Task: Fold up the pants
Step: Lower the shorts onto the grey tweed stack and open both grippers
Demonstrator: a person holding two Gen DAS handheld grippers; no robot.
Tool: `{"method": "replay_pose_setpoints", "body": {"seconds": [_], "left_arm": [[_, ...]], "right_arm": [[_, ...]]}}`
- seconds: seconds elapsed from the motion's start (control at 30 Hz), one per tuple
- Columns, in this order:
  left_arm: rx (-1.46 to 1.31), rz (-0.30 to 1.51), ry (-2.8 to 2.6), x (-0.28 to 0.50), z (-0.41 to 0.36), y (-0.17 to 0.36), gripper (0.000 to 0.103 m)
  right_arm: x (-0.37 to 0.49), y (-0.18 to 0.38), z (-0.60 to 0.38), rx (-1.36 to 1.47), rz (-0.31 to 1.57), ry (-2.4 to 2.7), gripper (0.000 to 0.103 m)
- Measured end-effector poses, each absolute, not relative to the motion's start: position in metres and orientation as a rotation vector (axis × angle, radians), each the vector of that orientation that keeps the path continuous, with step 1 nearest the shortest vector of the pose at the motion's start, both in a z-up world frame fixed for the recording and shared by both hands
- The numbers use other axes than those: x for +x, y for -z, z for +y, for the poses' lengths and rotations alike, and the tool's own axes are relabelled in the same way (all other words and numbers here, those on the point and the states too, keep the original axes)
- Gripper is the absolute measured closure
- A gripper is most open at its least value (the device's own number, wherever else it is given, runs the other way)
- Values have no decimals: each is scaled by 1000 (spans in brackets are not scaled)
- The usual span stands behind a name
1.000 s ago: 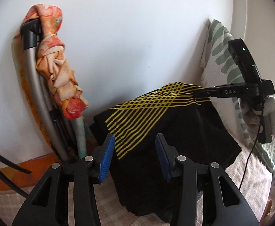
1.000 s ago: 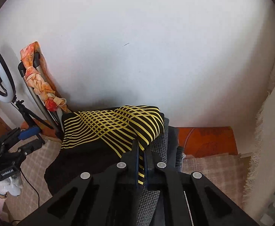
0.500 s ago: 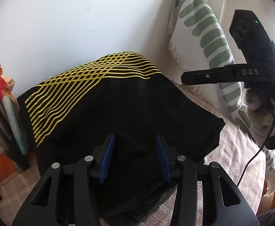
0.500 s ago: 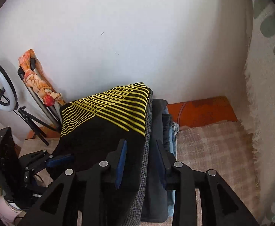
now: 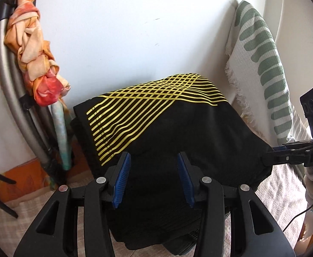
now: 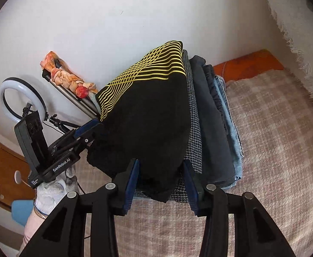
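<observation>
The folded black pants with yellow crossing stripes (image 5: 167,132) lie on top of a stack of folded clothes (image 6: 210,115) against the white wall. My left gripper (image 5: 154,177) is open and empty, its blue pads just above the near black edge. My right gripper (image 6: 160,182) is open and empty, its jaws on either side of the hanging near corner of the pants (image 6: 152,128) without closing on it. In the left wrist view the right gripper (image 5: 289,156) sits at the pants' right edge. In the right wrist view the left gripper (image 6: 85,132) sits at their left edge.
The stack rests on a checked pink blanket (image 6: 274,150). A green-patterned white pillow (image 5: 261,64) leans at the right. A metal frame wrapped in orange cloth (image 5: 36,64) leans on the wall at the left. A ring light on a tripod (image 6: 21,98) stands further left.
My right gripper has opened and let go of the pants, which now lie on the stack. My left gripper stayed open and swung back to face the stack's near edge.
</observation>
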State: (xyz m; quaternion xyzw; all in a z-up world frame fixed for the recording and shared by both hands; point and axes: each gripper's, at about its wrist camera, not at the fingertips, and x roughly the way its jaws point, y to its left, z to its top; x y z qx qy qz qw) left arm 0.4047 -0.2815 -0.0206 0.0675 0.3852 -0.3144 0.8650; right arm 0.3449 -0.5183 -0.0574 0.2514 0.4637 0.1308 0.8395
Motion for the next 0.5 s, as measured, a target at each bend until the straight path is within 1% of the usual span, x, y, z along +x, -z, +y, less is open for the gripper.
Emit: {"method": "replay_pose_setpoints", "body": {"seconds": [0.03, 0.07, 0.1, 0.17, 0.23, 0.37, 0.47, 0.5], "left_arm": [[131, 814, 650, 406, -279, 24, 60], [125, 819, 645, 408, -277, 26, 60], [123, 824, 645, 408, -276, 29, 60], [131, 829, 656, 406, -277, 33, 60], [162, 829, 671, 400, -282, 38, 60], [248, 811, 662, 391, -288, 44, 60], [263, 819, 638, 392, -283, 47, 59], [256, 821, 622, 393, -279, 47, 58]], "right_arm": [[346, 56, -514, 492, 981, -270, 77], [346, 55, -510, 462, 979, -265, 88], [346, 52, -508, 439, 979, -268, 93], [344, 47, -510, 388, 974, -254, 95], [344, 44, -517, 347, 970, -205, 96], [344, 53, -533, 373, 980, -188, 95], [338, 57, -529, 379, 986, -215, 83], [335, 57, -529, 385, 983, -216, 75]]}}
